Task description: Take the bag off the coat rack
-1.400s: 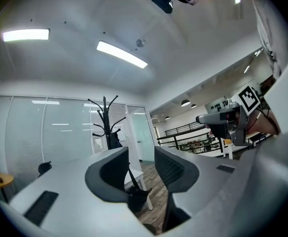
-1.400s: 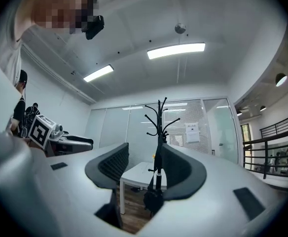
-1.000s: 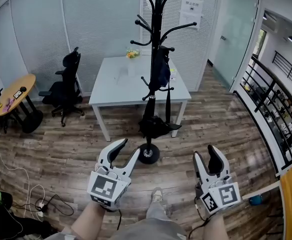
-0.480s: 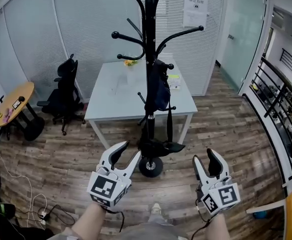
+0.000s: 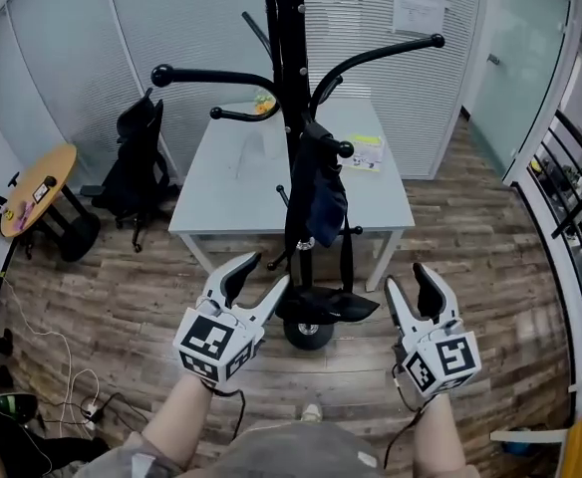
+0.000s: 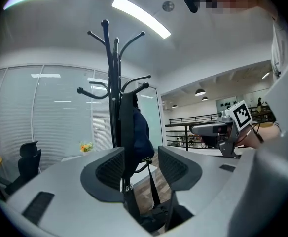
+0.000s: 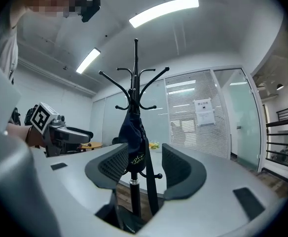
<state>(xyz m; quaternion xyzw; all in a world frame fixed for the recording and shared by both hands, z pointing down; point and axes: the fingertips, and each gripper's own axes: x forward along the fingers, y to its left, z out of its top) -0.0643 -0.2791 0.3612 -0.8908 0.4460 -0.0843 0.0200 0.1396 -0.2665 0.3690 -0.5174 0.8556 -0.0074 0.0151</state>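
Observation:
A dark navy bag point(image 5: 321, 193) hangs from a peg of the black coat rack point(image 5: 291, 58), its long strap point(image 5: 346, 252) dropping toward the base point(image 5: 309, 333). Something black point(image 5: 326, 305) lies slumped on that base. My left gripper point(image 5: 267, 271) is just left of the pole, low and short of the bag; its jaws are opening with nothing between them. My right gripper point(image 5: 408, 279) stands open at the right, also empty. In the left gripper view the bag point(image 6: 136, 130) shows beyond the gripper point(image 6: 140, 157). The right gripper view frames the bag point(image 7: 133, 137) beyond its gripper point(image 7: 144, 164).
A grey table point(image 5: 233, 182) stands right behind the rack. A black office chair point(image 5: 135, 157) and a round wooden table point(image 5: 37, 187) are at the left. Cables point(image 5: 42, 371) trail on the wood floor at lower left. A black railing point(image 5: 580, 217) runs along the right.
The coat rack and bag have come much closer and loom larger in the head view. Both grippers keep their place low in the frame, with the left jaws slightly wider.

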